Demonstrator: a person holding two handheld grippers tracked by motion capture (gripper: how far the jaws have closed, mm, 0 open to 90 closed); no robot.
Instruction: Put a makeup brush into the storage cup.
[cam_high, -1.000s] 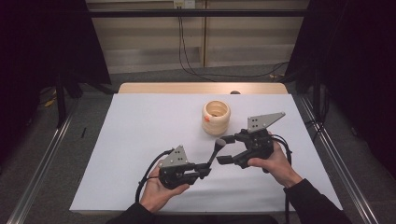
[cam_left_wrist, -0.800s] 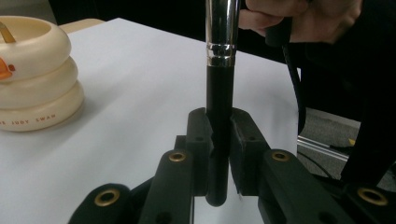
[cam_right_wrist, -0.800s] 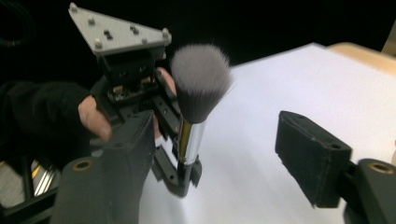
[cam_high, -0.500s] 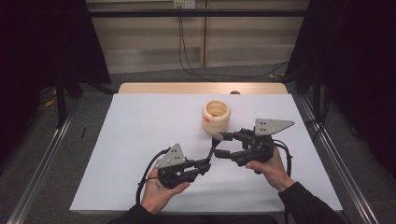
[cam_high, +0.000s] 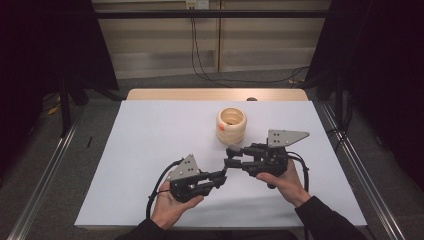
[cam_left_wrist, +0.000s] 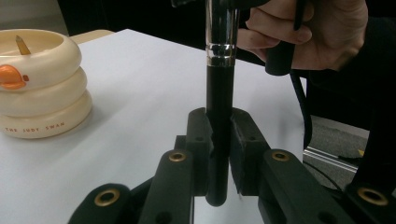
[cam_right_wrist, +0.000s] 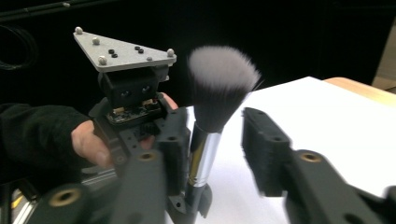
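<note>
A makeup brush (cam_left_wrist: 219, 88) with a black handle, a silver ferrule and a grey bristle head (cam_right_wrist: 222, 84) stands upright. My left gripper (cam_left_wrist: 219, 133) (cam_high: 220, 176) is shut on its black handle. The brush's upper part sits between the jaws of my right gripper (cam_right_wrist: 217, 135) (cam_high: 231, 156). Those jaws have just been closing. One pad lies close beside the ferrule and the other stands clear of it, so this gripper is open. Both grippers meet near the table's front middle.
A cream holder of stacked rings (cam_high: 231, 126) (cam_left_wrist: 37, 79), with an orange mark and a small stick inside, stands behind the grippers on the white table cover (cam_high: 150, 135). Metal rails run along both table sides. Cables trail from both grippers.
The right gripper's jaws have narrowed around the brush head and edged slightly toward the left gripper. The left hand has kept still with the brush in it.
</note>
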